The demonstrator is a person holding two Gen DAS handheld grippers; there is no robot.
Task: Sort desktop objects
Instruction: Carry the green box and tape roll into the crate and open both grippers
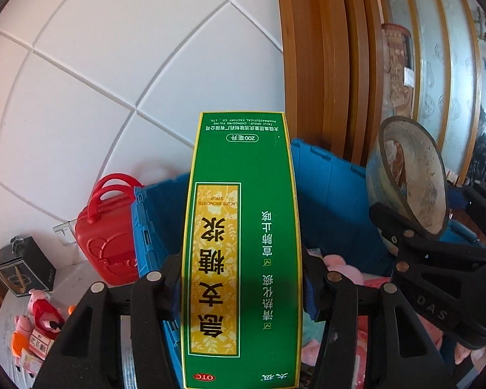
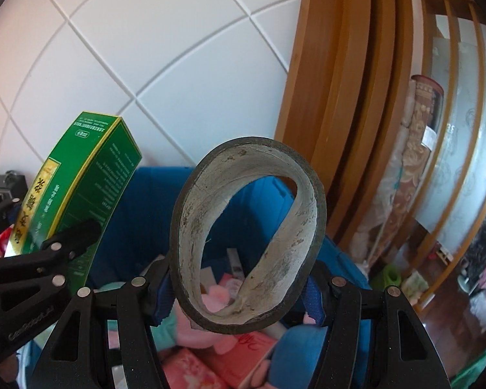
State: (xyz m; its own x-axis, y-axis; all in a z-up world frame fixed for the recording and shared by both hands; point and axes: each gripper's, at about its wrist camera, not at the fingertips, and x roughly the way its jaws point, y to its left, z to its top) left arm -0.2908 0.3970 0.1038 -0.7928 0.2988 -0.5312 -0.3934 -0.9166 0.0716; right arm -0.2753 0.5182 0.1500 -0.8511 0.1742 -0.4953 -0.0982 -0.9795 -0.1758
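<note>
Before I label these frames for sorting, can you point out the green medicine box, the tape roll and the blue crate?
green medicine box (image 1: 243,243), left wrist view, on its printed front face.
tape roll (image 2: 191,227), right wrist view, on its pale inner wall.
blue crate (image 1: 327,201), left wrist view, on its inside back wall.

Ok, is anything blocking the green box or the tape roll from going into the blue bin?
Nothing visible does. The blue bin is open-topped, and the green box in the left claw and the tape roll in the right claw are held over it.
</note>
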